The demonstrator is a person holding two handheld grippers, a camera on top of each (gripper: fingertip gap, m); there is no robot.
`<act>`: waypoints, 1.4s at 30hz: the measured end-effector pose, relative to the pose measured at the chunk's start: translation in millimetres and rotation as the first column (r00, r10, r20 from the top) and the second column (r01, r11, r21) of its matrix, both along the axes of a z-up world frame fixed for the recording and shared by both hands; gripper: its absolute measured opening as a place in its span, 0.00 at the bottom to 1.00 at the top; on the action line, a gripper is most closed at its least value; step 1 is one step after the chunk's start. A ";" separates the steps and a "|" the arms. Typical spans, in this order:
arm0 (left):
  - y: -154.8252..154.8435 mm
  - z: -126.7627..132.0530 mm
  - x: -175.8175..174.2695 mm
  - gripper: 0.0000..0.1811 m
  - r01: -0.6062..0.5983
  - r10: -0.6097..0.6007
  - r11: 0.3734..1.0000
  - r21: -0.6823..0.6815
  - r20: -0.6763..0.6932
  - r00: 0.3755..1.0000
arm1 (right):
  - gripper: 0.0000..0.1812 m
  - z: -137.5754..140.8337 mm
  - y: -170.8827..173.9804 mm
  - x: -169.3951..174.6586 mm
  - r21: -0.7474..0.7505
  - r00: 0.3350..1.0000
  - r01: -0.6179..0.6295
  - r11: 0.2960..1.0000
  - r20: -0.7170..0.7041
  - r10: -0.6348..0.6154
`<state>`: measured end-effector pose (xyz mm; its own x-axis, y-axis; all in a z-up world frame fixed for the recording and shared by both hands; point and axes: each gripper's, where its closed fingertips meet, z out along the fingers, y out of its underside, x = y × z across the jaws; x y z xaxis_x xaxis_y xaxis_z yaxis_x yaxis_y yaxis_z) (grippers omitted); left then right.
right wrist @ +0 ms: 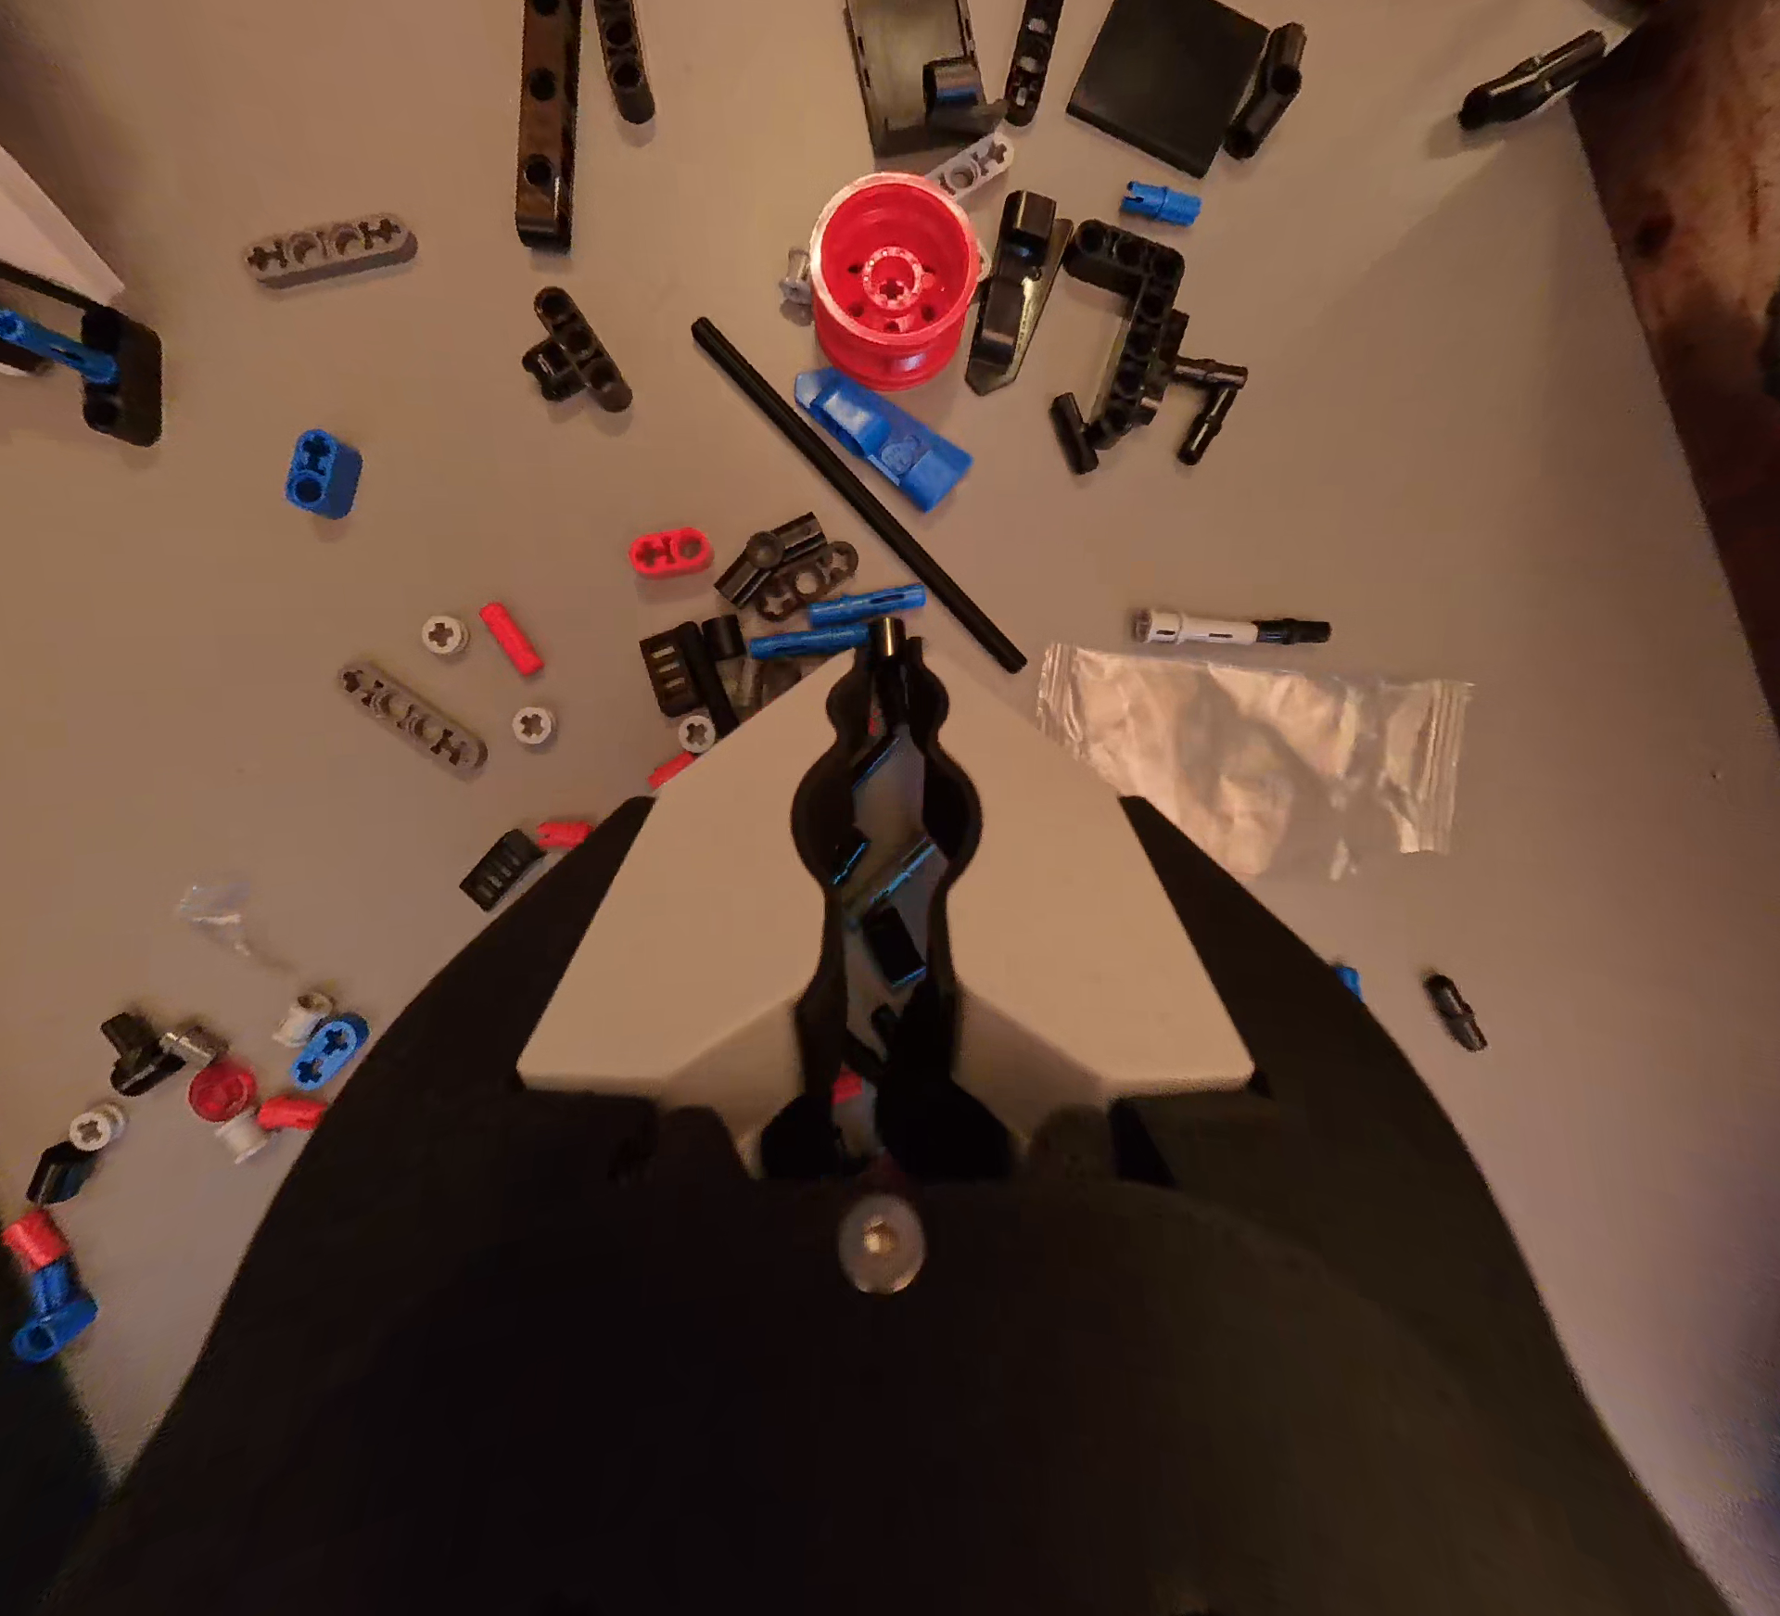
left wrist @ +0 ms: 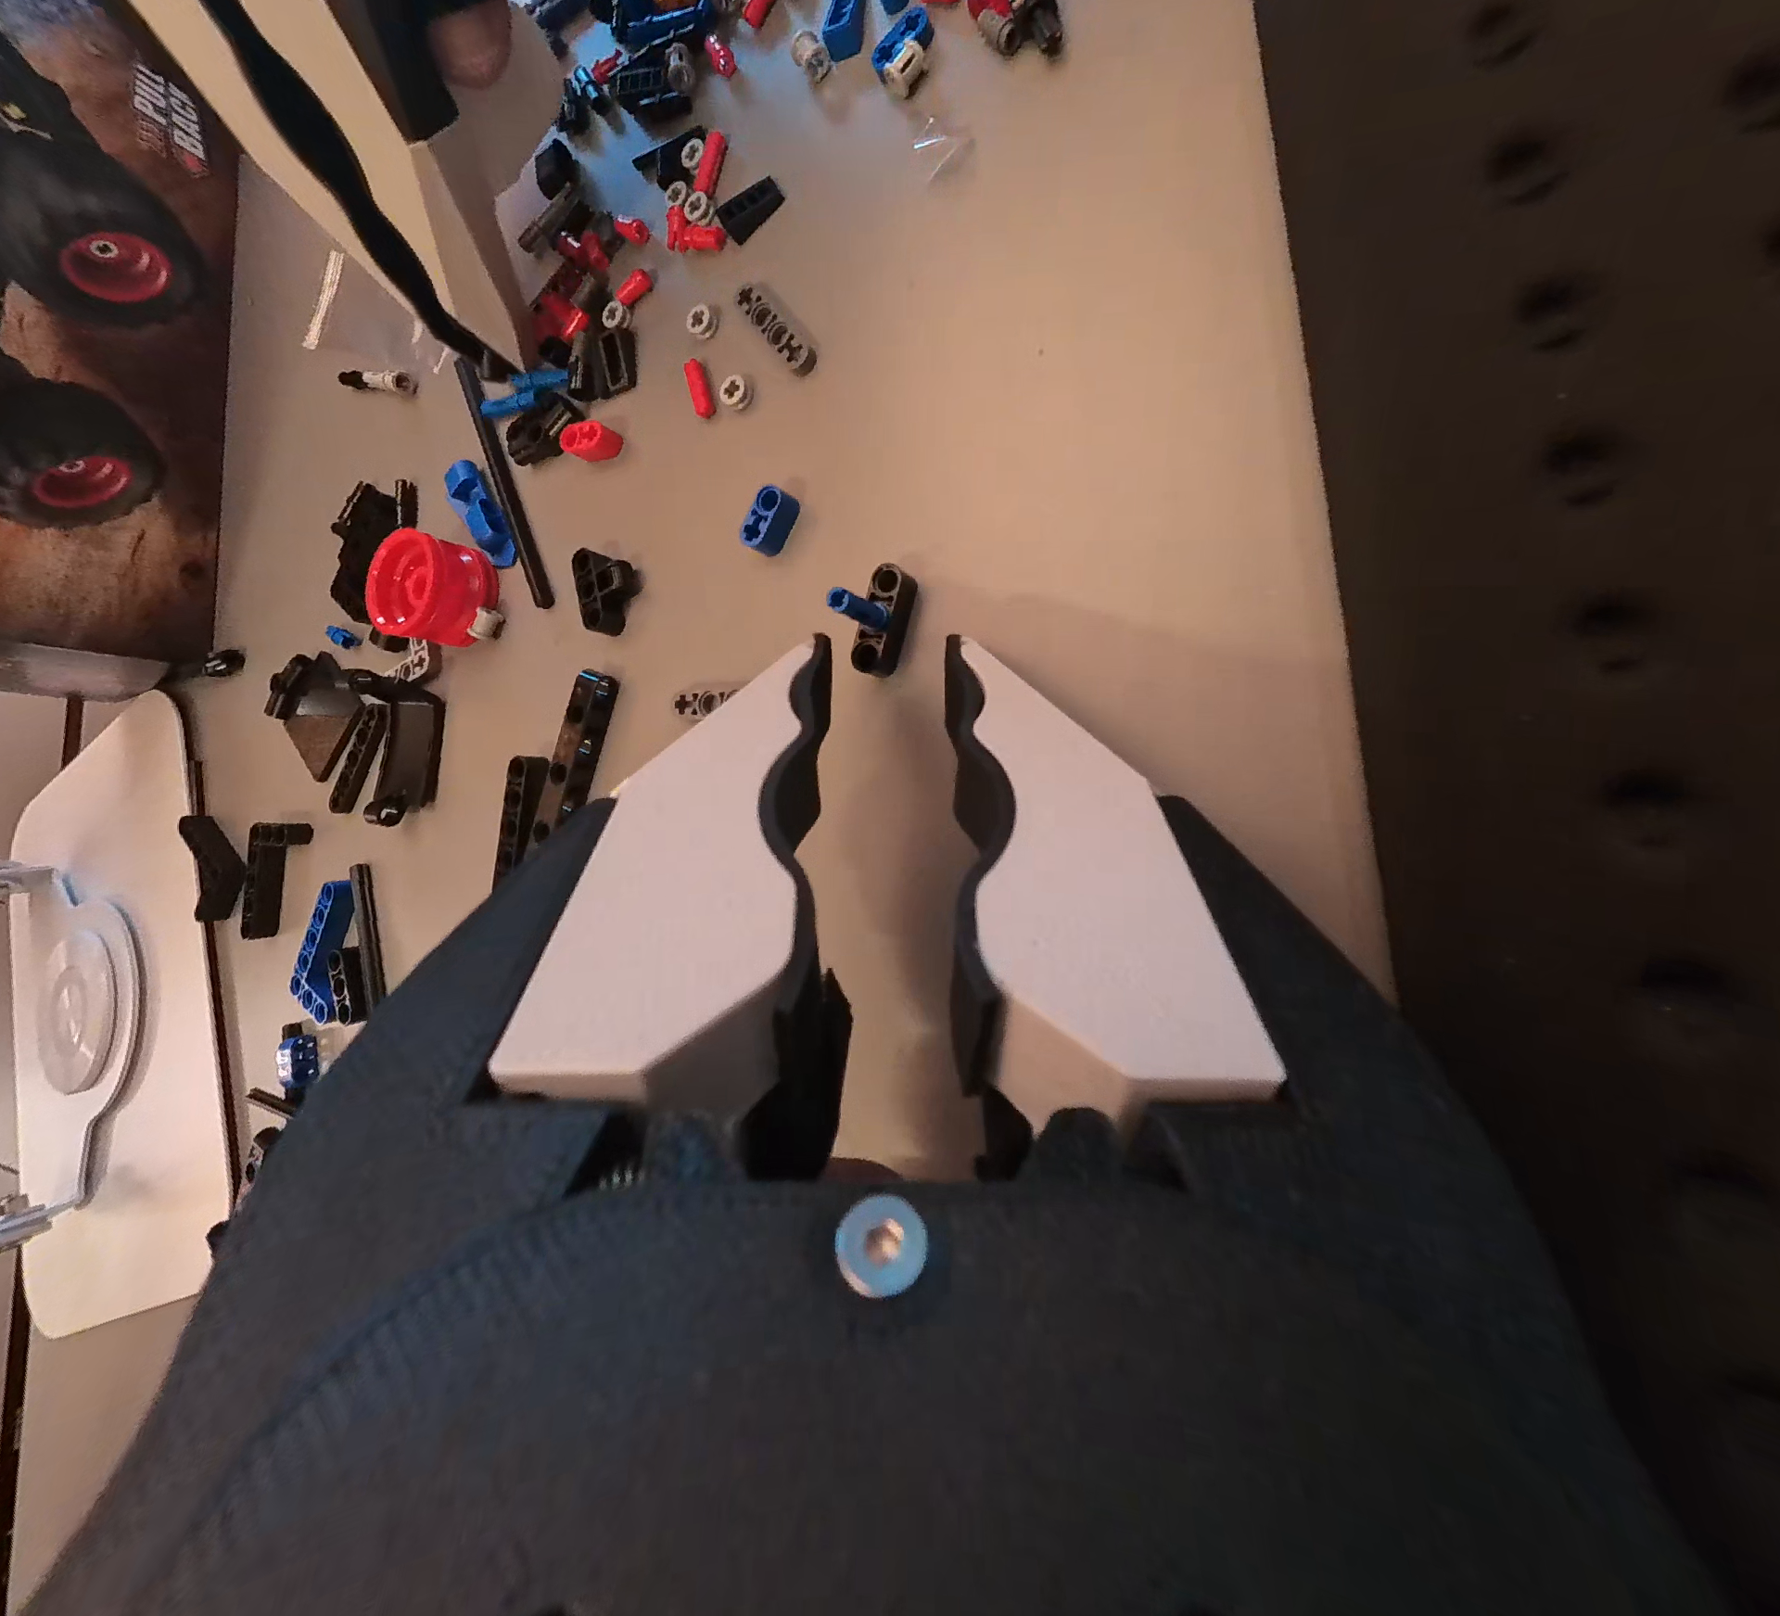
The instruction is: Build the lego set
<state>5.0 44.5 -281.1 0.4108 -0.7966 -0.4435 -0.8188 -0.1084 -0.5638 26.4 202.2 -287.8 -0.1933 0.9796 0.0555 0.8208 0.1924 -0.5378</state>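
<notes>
My left gripper [left wrist: 886,647] is open, low over the table. A short black three-hole beam [left wrist: 888,628] with a blue pin [left wrist: 855,604] through it lies on the table just ahead of and between the fingertips; neither pad touches it. The beam also shows at the left edge of the right wrist view [right wrist: 123,380]. My right gripper [right wrist: 886,655] is shut on a small black pin [right wrist: 884,635] that sticks out past the tips. Two long blue pins [right wrist: 862,605] lie just beyond it. The right gripper shows in the left wrist view too [left wrist: 491,361].
Several loose black, blue, red and grey pieces are scattered over the table. A red wheel hub [right wrist: 891,284], a long black axle [right wrist: 848,491] and a clear plastic bag [right wrist: 1252,751] lie near the right gripper. The set's box [left wrist: 96,269] is at the left; the table edge [left wrist: 1320,510] runs at the right. The tips of one gripper are about 15 cm away from the tips of the other.
</notes>
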 end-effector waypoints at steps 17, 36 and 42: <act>13.7 53.1 -2.8 0.17 -0.068 0.042 0.986 0.154 0.166 0.985 | 0.02 80.5 -57.3 -10.6 -0.029 0.954 -0.103 0.994 -0.285 0.091; 12.0 114.8 1.6 0.13 -0.018 -0.027 0.815 0.580 0.068 0.997 | 0.02 110.0 -147.5 -25.1 -0.312 0.893 -0.336 0.889 -0.406 0.195; 10.6 109.1 5.2 0.07 0.027 -0.034 0.801 0.598 0.001 0.999 | 0.02 110.3 -152.7 -24.1 -0.360 0.894 -0.356 0.863 -0.400 0.202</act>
